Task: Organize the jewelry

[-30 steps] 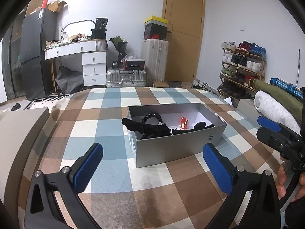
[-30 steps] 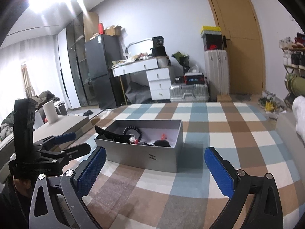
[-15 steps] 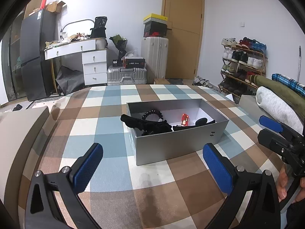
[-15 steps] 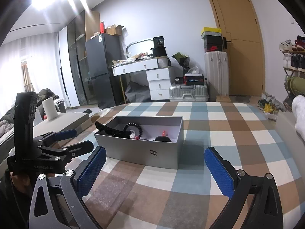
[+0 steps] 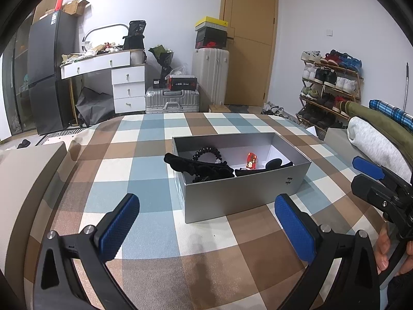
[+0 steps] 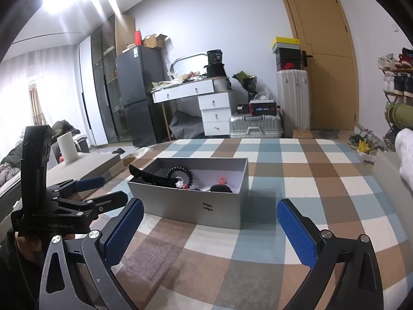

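open grey rectangular cardboard box [image 5: 242, 193] sits on a bed covered in a blue, brown and white checked cloth [image 5: 144, 180], ahead of both tools. contents: black beaded bracelet [image 5: 206, 153] standing against the far left inner wall; black fabric hair piece [image 5: 196, 168] draped over the left rim, one end hanging outside; small red figurine charm [image 5: 251, 160] near the middle; black oval clip [image 5: 273, 164] at the right end. left hand-held gripper [image 5: 206, 222], blue-padded fingers [image 5: 118, 227] spread wide, empty, hovering short of the box's near wall. right hand-held gripper [image 6: 210, 230], blue-padded fingers spread wide, empty, hovering near the box's marked side. background: white drawer desk [image 5: 124, 77], silver suitcase [image 5: 171, 100], shoe rack [image 5: 327, 87], tan door [image 5: 247, 38].
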A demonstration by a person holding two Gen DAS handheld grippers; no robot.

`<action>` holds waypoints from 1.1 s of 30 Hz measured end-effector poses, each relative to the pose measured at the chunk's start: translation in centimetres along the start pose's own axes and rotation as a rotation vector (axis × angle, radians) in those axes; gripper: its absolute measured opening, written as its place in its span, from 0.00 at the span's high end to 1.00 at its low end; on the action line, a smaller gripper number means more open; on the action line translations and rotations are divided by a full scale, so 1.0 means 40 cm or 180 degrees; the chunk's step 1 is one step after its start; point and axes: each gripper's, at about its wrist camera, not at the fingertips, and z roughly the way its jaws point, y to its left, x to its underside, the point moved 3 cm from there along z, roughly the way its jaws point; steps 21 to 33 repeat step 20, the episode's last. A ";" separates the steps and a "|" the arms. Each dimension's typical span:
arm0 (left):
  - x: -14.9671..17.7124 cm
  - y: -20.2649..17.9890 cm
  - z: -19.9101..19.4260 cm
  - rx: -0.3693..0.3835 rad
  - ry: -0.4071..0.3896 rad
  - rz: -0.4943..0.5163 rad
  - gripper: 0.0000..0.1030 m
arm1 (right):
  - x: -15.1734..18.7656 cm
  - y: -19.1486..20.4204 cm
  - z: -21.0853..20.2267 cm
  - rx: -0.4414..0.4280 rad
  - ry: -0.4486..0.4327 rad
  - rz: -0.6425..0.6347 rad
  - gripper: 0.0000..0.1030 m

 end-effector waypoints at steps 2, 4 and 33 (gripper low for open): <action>0.000 0.000 0.000 -0.0002 0.0001 -0.0003 0.01 | 0.000 0.000 0.001 0.0002 0.0001 0.0000 0.00; 0.000 0.000 0.000 -0.0003 0.0004 -0.0007 0.01 | 0.000 0.000 0.001 -0.0001 0.0000 -0.0003 0.00; 0.000 0.001 0.002 -0.0006 0.0005 -0.0005 0.01 | 0.001 -0.001 0.000 0.0007 0.0020 -0.0002 0.00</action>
